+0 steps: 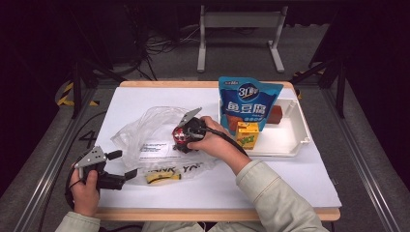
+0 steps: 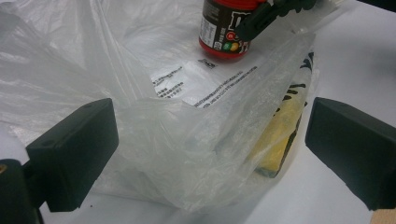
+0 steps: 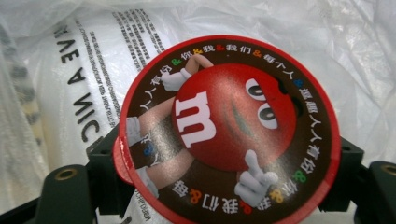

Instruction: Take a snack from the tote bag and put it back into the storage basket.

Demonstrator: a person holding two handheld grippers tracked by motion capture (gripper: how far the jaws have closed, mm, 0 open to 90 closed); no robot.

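White table point(image 1: 300, 188), dark floor beyond | my right tongs point(image 1: 183, 139) pinch the red candy tub point(image 1: 182, 137) by its sides, lid towards the camera, holding it at the clear plastic bag point(image 1: 145, 126), likely to bag it | my left tongs point(image 1: 123, 165) spread wide at the bag's edge, gripping nothing, ready to hold the mouth open | yellow packet point(image 1: 163, 178) lies inside

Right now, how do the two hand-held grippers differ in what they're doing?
The right gripper is clamped on the red candy tub, jaws either side of it; the left gripper holds nothing, its jaws spread wide with the plastic bag loose between them. The right gripper sits over the middle of the bag; the left gripper waits at the bag's near edge. Both have black jaws and point at the bag.
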